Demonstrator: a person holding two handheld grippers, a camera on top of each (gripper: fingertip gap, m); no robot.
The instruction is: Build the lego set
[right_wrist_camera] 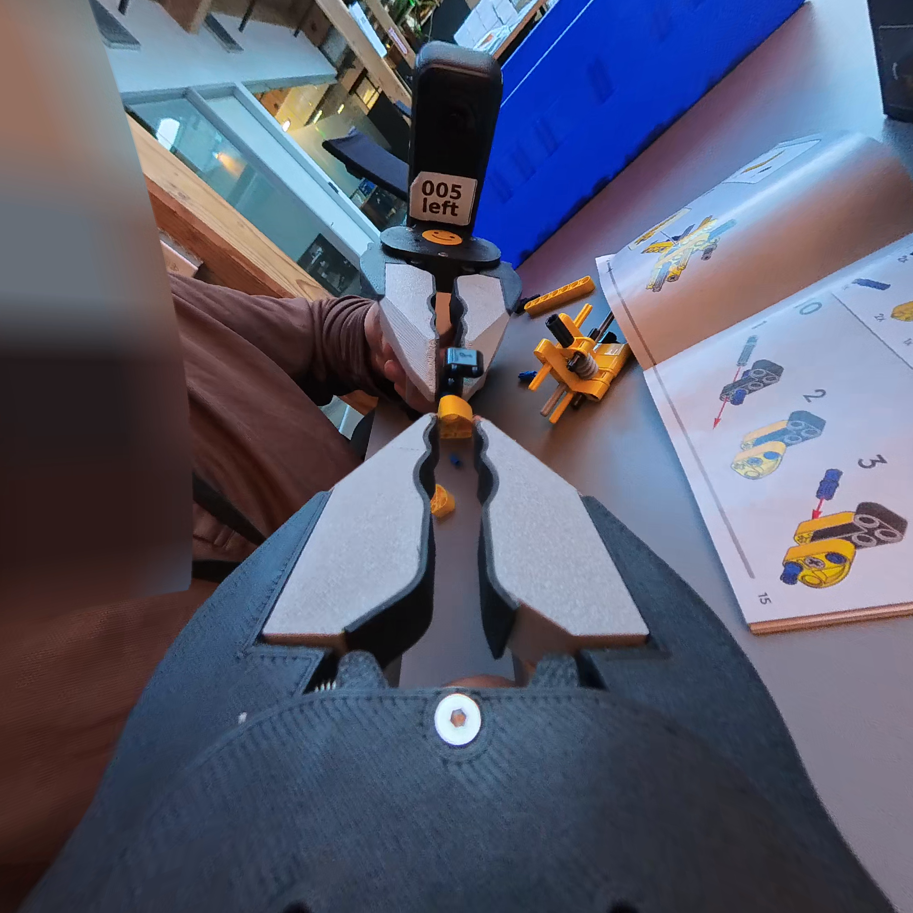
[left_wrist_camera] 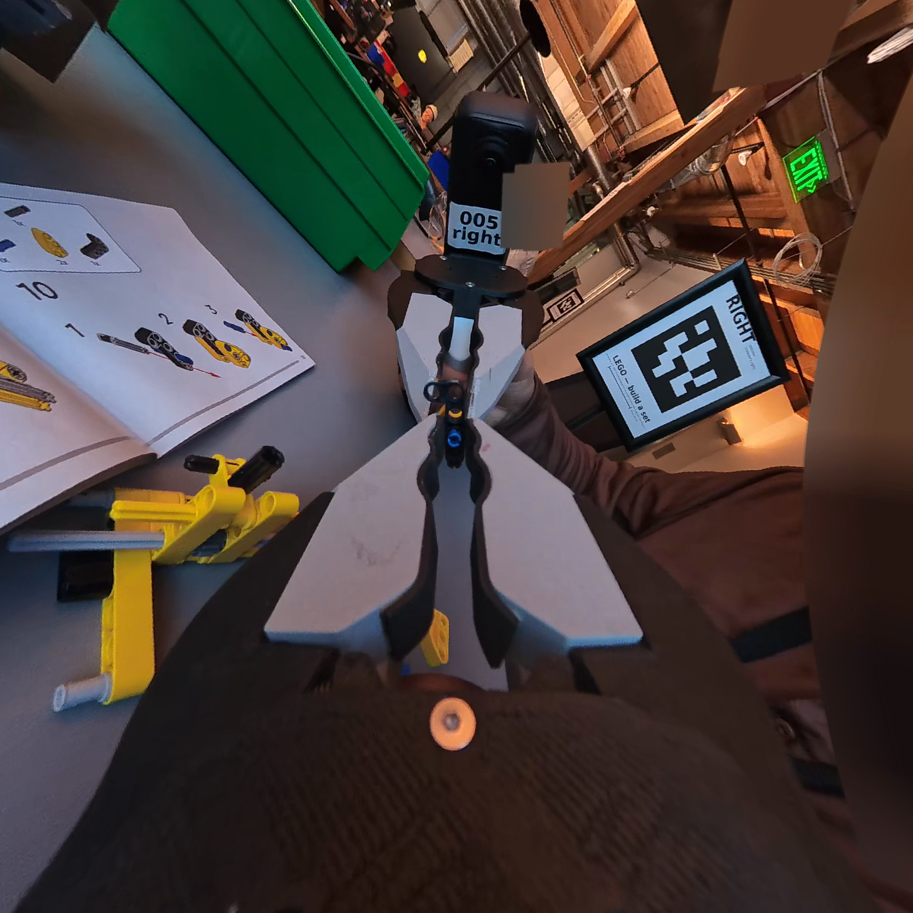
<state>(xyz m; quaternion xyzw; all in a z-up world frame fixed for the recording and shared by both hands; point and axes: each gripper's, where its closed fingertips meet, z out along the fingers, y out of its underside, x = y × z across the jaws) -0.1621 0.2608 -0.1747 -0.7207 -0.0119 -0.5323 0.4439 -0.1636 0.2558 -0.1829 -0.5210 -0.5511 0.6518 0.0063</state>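
yellow assembly (left_wrist_camera: pixel 197 514) and booklet (left_wrist_camera: pixel 123 321) crowd the table's left.

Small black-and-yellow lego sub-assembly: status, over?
Left gripper and right gripper both shut on small black-and-yellow lego sub-assembly, tip to tip above grey table. Nothing in the way.

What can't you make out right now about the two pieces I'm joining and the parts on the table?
- Joint between black piece and yellow piece: both views, covered by left gripper and right gripper tips; seating unclear.
- Loose yellow part: left wrist view, half behind a finger.
- Instruction booklet: left wrist view, cut off by the left edge.
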